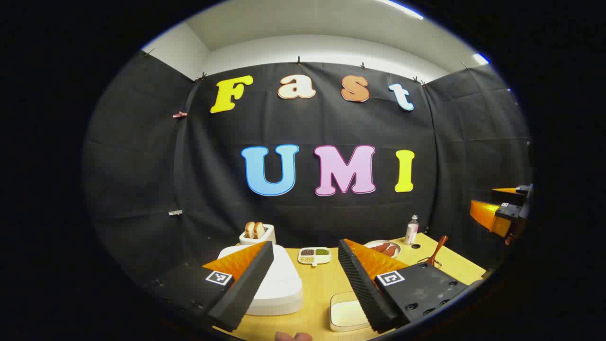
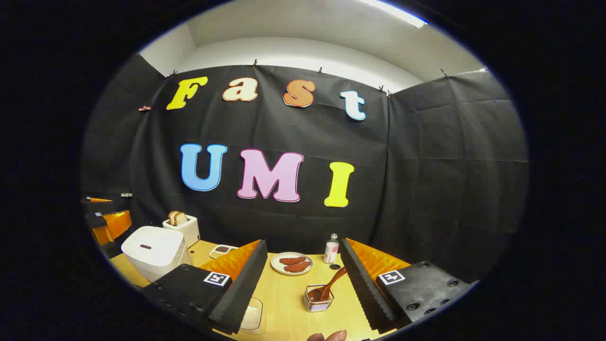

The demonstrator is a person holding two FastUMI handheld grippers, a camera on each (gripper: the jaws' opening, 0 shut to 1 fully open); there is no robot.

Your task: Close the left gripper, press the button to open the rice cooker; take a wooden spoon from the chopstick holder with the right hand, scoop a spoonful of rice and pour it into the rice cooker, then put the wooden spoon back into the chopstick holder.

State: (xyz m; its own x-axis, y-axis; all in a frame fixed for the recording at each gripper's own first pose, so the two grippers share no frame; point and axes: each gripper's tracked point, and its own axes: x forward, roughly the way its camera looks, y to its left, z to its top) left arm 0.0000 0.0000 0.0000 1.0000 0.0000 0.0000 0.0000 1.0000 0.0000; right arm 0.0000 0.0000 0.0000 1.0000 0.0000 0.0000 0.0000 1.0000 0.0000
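1. The rice cooker (image 2: 154, 251) stands shut at the left end of the desk (image 2: 284, 296), a white rounded box with a dark slot on its lid. It looks heavy enough to stay put under a push, and its shell is smooth and hard, so I would press squarely with the claw tips closed rather than at a slant where they could slide off. I cannot make out the button itself from here.
2. The wooden spoon (image 2: 329, 286) leans in the wire chopstick holder (image 2: 318, 299), bowl down, handle slanting up and to the right. It should be light, stiff and not slippery; the free upper handle is the place to pinch it, lifting along its lean so the light holder does not tip or come up with it.
3. The rice tray (image 1: 348, 313), a shallow clear dish with white rice, lies on the desk just beside the cooker and near the front edge.
4. The left claw (image 1: 303, 279) hangs above the cooker and tray, jaws spread wide, gripping nothing; it has yet to close.
5. The right claw (image 2: 303, 284) is likewise spread and empty, the spoon lying ahead between its fingers.
6. Farther back stand a toaster (image 2: 183, 227) with bread, a divided dish of grains (image 1: 314, 255), a plate of sausages (image 2: 291, 263) and a small bottle (image 2: 331, 248). The bottle and plate sit near the holder; a wide swing could clip them.
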